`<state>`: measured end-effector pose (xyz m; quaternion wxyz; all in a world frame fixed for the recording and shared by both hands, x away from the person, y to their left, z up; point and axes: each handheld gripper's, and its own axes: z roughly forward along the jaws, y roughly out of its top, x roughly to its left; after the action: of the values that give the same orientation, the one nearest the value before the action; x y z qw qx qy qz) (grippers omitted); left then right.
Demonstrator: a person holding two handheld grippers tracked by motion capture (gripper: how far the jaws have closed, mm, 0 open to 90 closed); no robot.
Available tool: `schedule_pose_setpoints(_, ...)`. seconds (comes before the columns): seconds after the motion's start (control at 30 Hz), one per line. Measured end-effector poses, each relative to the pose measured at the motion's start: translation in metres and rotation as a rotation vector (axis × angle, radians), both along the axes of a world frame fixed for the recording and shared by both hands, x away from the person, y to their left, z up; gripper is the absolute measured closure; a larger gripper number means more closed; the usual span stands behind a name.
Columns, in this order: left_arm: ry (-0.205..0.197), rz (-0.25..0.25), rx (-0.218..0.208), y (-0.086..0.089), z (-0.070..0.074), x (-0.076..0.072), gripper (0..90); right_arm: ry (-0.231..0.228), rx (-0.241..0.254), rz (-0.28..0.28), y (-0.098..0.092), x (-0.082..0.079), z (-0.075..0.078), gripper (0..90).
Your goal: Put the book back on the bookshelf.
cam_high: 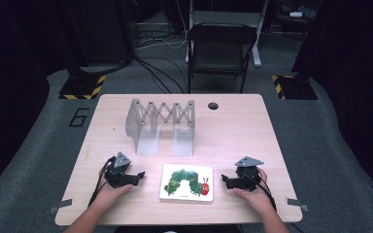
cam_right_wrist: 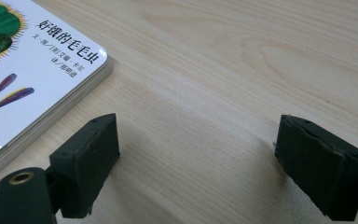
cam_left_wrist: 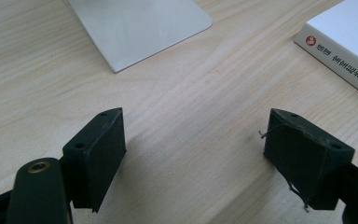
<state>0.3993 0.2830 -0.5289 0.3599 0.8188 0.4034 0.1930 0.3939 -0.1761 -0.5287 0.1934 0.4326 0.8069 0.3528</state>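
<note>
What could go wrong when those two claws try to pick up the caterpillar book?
The book lies flat on the table, so the open left gripper and right gripper may slide it instead of getting under its edge. Carried forward, it could knock the folding metal rack.

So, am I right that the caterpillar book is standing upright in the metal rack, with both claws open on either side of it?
Not quite: the caterpillar book lies flat on the table, in front of the metal rack, as the high view shows. The left claw and right claw are indeed open on either side of it.
</note>
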Motion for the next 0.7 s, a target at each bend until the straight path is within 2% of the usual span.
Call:
schedule_pose_setpoints(0.1,0.011,-0.003,0.001,0.0004,0.0008,-0.0004,20.3,-0.001,0.01,-0.01,0.0002,0.0006,-0.0004,13.4)
schedule_pose_setpoints(0.17,0.009,-0.002,0.0,0.0002,0.0006,-0.0004,20.3,0.003,-0.001,-0.007,-0.0002,0.0012,0.0001,13.4)
schedule_pose_setpoints(0.27,0.004,0.016,-0.011,-0.0015,-0.0001,-0.003,20.3,-0.003,0.0,-0.002,-0.0003,0.0042,0.0002,14.9)
schedule_pose_setpoints(0.53,0.008,0.004,-0.014,-0.0008,-0.0001,-0.0085,20.5,0.0,0.021,-0.026,0.0034,0.0064,-0.0002,14.9)
schedule_pose_setpoints(0.7,0.007,0.003,-0.013,0.0001,0.0,-0.0091,20.9,-0.002,0.014,-0.038,0.0052,0.0077,0.0,14.8)
